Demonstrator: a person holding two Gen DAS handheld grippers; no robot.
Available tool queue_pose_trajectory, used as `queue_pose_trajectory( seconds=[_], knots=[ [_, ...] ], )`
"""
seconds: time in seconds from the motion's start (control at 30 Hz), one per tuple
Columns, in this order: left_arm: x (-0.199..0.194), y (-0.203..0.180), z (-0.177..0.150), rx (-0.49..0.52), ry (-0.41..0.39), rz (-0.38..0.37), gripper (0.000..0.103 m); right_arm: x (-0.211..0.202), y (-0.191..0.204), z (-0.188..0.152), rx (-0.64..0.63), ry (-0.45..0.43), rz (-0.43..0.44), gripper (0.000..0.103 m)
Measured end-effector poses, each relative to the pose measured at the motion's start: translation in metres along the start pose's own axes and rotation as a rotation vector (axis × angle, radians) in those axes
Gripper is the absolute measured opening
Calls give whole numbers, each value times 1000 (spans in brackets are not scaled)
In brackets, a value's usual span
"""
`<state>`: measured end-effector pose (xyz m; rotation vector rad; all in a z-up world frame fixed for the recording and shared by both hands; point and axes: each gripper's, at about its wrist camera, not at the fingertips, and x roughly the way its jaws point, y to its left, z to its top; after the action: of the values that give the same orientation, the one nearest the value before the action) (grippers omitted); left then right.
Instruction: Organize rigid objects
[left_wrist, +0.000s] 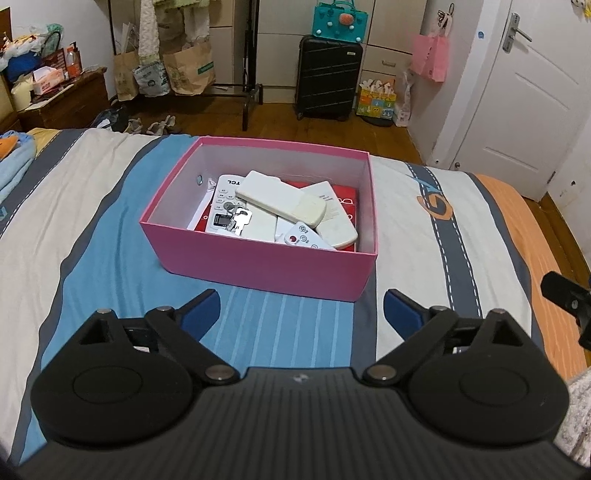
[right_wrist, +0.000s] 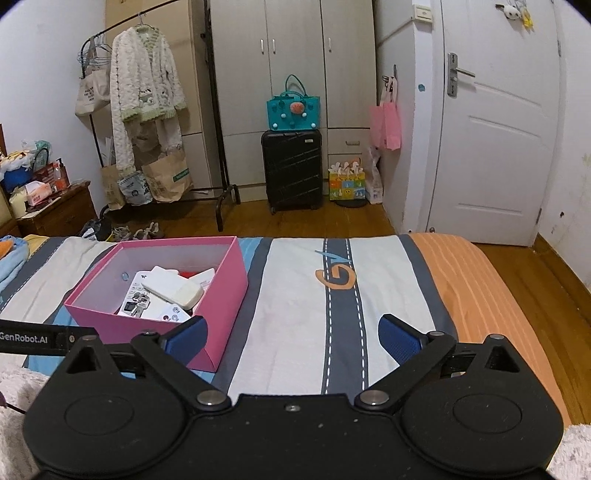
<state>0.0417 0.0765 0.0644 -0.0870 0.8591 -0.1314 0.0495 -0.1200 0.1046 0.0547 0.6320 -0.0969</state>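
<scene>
Risks first. The pink box (left_wrist: 258, 262) sits on a soft, striped bedcover (left_wrist: 291, 317), so any push on its near wall could slide or tip it — the bedding gives no firm footing. Inside, the contents are heaped, not laid flat: a cream remote (left_wrist: 282, 203) lies across a TCL remote (left_wrist: 225, 199), with a bunch of keys (left_wrist: 238, 218) on top of that and a small remote with a red button (left_wrist: 303, 238) at the near wall. A careless reach into the heap could shift the stack or snag the keys; the remotes look smooth, and I judge they would slip from a shallow grip.

Left gripper (left_wrist: 299, 314): jaws wide, nothing between them. It hovers over the bedcover just short of the box's near wall, the box centred ahead of it.

Right gripper (right_wrist: 291, 334): jaws equally wide — empty. The box lies ahead and to its left, its near corner hidden behind the left blue finger (right_wrist: 186, 339); contact cannot be judged. Only bedcover lies between the fingers.

No loose item shows on the bed; the sorting looks near finished.
</scene>
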Motion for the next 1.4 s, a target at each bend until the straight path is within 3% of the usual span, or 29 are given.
queue_pose_trajectory(
  seconds=[0.23, 0.43, 0.83, 1.4],
  knots=[
    [6, 2, 2, -14, 53, -4, 97, 2, 1, 3, 11, 25, 4, 100],
    [7, -2, -1, 29, 44, 9, 97, 3, 0, 2, 6, 25, 15, 100],
    [8, -1, -3, 0, 36, 6, 97, -1, 7, -2, -6, -3, 60, 100],
    [9, -5, -7, 40, 44, 26, 97, 1, 7, -6, -25, -6, 20, 100]
  ],
)
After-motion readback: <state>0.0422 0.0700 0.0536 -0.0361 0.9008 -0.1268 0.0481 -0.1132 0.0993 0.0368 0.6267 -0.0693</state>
